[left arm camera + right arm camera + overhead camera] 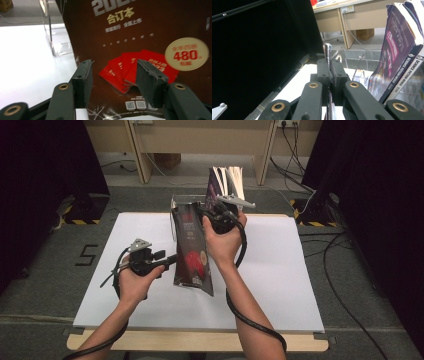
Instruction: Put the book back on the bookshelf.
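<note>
Dark-brown magazine (191,247) hangs mid-tabletop (280,285), pinched at its top edge by the closed right claw (207,215); left claw (172,260) gapes beside its left edge.

Clear stand (181,200) and upright magazines (226,182) block the table's (280,270) far edge.

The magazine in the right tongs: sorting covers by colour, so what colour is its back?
Dark brown magazine, red booklets pictured; clearest in the left gripper view.
</note>
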Available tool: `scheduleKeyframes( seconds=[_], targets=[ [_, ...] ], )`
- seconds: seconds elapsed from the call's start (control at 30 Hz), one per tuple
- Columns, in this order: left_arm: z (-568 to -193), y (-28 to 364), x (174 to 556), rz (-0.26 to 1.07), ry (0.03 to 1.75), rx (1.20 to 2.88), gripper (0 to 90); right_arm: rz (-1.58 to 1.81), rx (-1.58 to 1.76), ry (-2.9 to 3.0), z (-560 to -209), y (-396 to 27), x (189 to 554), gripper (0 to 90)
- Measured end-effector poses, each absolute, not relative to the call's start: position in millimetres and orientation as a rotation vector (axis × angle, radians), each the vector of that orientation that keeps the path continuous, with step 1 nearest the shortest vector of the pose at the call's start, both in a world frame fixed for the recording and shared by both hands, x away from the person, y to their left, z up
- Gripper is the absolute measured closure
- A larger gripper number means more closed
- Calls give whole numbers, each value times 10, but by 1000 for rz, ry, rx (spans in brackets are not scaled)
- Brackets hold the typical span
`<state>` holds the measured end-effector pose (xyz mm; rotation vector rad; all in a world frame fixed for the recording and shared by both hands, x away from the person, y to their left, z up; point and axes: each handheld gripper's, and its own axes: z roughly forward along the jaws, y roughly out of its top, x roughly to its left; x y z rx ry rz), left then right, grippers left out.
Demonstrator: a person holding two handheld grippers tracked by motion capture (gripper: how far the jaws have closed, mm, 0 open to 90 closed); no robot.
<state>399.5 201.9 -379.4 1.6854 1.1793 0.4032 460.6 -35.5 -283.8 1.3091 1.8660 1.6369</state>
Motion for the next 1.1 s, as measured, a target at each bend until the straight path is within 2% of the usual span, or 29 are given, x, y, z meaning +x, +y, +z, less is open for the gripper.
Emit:
scheduleKeyframes(
  seconds=[0.47,1.1],
  targets=[
    [-3572,1873,4076,419,1128,1658,441,1676,1293,1792,-2777,-247,4665,875],
    [-3302,1593,4239,359,1110,1606,384,1652,1309,1790,-2871,-98,4677,874]
  ],
)
